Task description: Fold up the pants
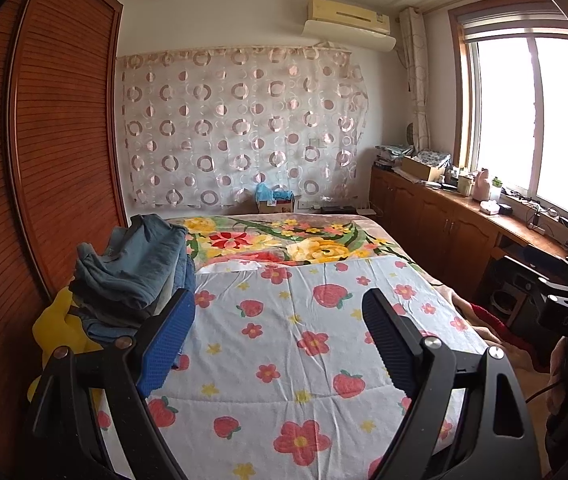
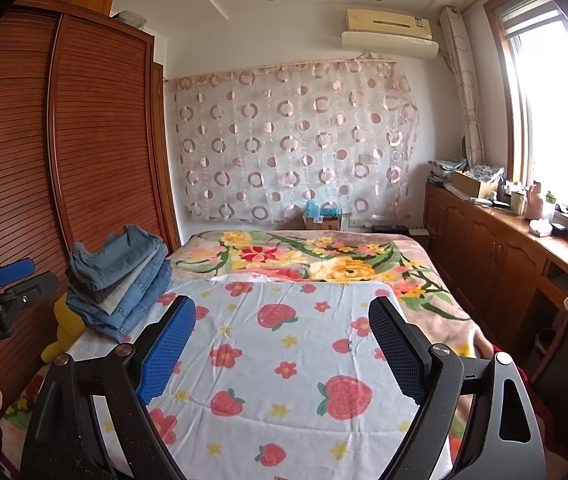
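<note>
A stack of folded pants, blue denim and grey-blue cloth [image 1: 132, 276], lies at the left edge of the bed; it also shows in the right wrist view [image 2: 120, 284]. My left gripper [image 1: 280, 316] is open and empty, held above the strawberry-print sheet [image 1: 292, 344], just right of the stack. My right gripper [image 2: 282, 324] is open and empty above the same sheet [image 2: 284, 360]. The left gripper's body shows at the left edge of the right wrist view [image 2: 0, 300], held by a hand.
A wooden slatted wardrobe [image 1: 44, 152] stands close along the bed's left side. A yellow plush toy [image 1: 58, 328] sits beside the stack. A floral blanket [image 1: 284, 240] covers the far half of the bed. Wooden cabinets with clutter [image 1: 444, 216] run under the window on the right.
</note>
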Demonstrator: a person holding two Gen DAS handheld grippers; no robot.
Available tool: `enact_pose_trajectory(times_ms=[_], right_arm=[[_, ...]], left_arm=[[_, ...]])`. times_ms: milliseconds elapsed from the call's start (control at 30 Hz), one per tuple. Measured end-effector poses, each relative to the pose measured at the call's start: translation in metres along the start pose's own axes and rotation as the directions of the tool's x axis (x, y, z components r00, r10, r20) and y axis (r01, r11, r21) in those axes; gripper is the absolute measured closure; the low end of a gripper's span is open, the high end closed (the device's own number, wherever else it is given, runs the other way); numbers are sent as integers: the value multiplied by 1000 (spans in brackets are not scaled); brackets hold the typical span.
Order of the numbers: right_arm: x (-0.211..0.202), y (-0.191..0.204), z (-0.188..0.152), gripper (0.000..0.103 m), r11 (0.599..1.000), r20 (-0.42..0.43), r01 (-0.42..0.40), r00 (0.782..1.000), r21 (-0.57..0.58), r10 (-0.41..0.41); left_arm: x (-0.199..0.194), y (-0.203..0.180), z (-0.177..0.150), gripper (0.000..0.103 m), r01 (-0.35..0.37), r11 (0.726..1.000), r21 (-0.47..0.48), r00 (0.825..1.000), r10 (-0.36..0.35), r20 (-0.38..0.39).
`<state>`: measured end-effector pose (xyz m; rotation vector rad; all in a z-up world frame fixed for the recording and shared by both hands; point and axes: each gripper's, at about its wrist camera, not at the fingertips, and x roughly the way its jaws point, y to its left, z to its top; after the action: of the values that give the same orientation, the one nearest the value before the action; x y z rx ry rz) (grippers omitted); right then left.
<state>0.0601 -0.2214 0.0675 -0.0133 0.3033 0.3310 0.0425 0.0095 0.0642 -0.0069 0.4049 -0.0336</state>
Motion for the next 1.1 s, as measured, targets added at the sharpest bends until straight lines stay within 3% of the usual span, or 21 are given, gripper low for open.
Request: enact_pose_trajectory(times_ms=[1100], right_arm=[[-1, -3, -2, 13, 1000, 6, 5, 1000, -5, -5]], left_arm=[[0, 3, -2, 17, -3, 1000, 0, 1000, 3, 3]])
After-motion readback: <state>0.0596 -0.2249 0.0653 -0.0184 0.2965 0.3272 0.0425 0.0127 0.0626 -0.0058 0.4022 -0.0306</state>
